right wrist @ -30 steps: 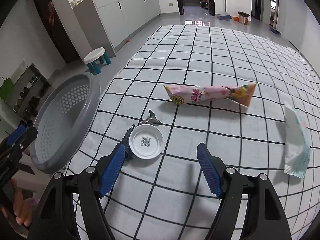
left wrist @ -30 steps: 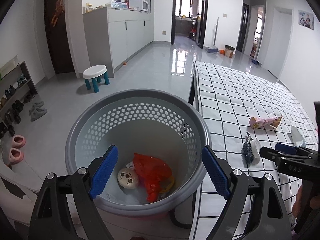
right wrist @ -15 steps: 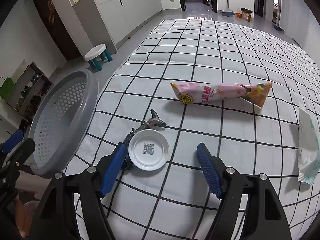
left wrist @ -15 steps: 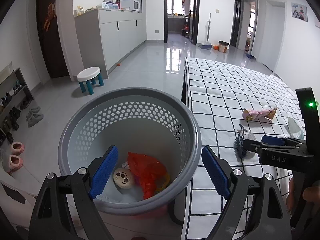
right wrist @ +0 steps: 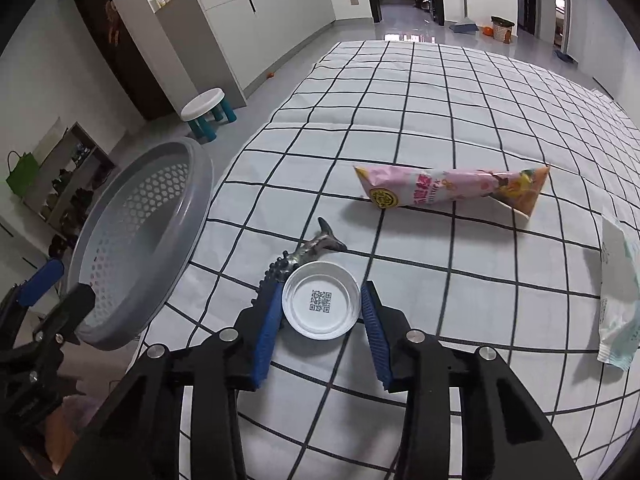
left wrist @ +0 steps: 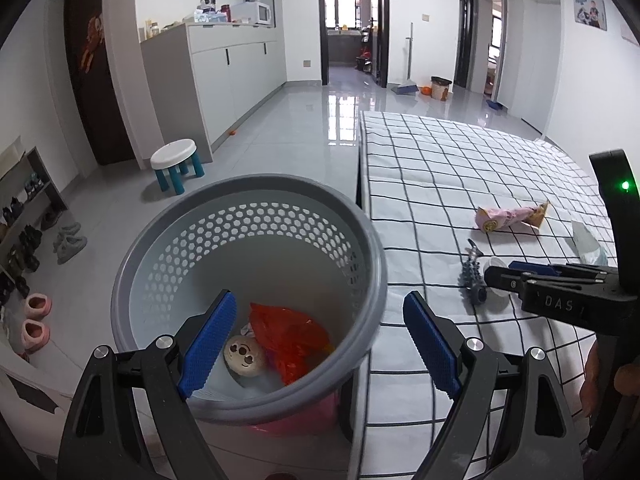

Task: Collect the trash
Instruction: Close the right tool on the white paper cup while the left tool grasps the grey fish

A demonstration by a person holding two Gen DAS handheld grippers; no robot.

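the checked bed (right wrist: 460,92) fills the right of the scene, and the grey basket (left wrist: 248,280) sits at its left edge with red trash (left wrist: 294,340) inside. the left gripper (left wrist: 316,342) hangs over the basket, jaws apart. the pink wrapper (right wrist: 448,192) lies farther off. the right gripper (right wrist: 322,322) has its jaws around the white lid (right wrist: 321,300), right at its rim, beside a dark toy fish (right wrist: 308,254).

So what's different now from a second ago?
The right gripper has moved forward and narrowed its jaws around the white lid; whether it grips yet is unclear. The toy shark, pink wrapper, pale packet and bin stayed put. The left gripper is still open over the bin.
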